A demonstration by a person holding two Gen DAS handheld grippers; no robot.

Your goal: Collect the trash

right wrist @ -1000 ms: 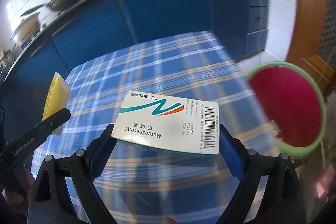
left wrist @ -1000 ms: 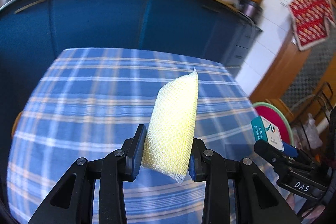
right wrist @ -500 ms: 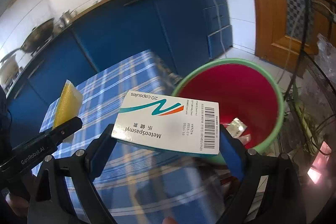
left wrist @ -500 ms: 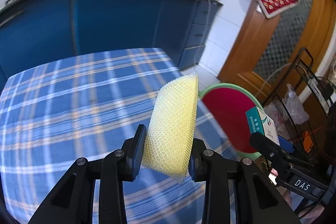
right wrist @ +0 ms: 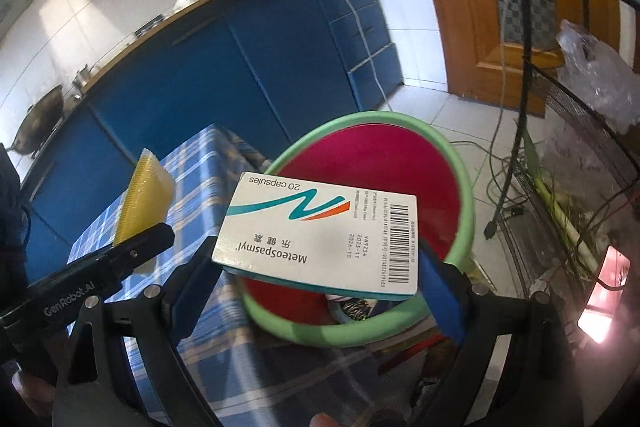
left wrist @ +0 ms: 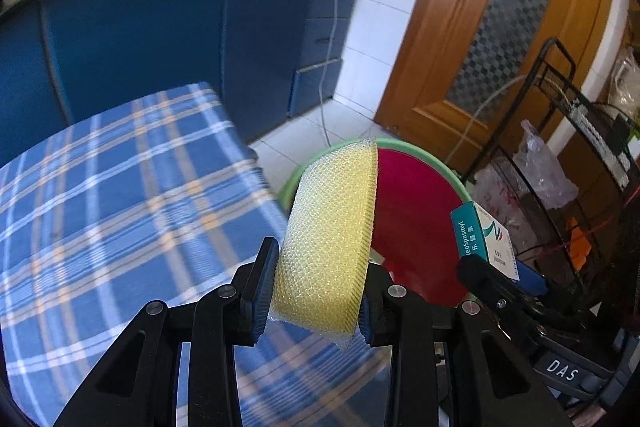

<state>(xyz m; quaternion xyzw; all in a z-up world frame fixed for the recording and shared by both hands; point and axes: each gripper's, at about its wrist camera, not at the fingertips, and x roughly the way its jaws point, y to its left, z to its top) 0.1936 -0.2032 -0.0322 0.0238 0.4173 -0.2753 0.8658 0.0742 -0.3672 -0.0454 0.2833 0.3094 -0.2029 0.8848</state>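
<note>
Both loads have been carried from over the plaid tablecloth point(left wrist: 120, 211) to the red bin point(right wrist: 460, 187): yellow sponge point(left wrist: 328, 247) pinched narrowly in the left gripper point(left wrist: 316, 291), MeteoSpasmyl box point(right wrist: 320, 231) clamped wide in the right gripper point(right wrist: 320, 279). The bin's contents are mostly hidden by the box.

Our left gripper point(left wrist: 316, 293) is matte black plastic, its angular linkage arms pinned with round silver screws; its fingers point(left wrist: 262, 287) end in ribbed black pads. Seen from the right wrist, its side carries grey "GenRobot.AI" lettering. Our right gripper point(right wrist: 320, 267) shares the black frame and silver screws, with flat blue fingers point(right wrist: 438, 291); a "DAS" label sits on its body.
</note>
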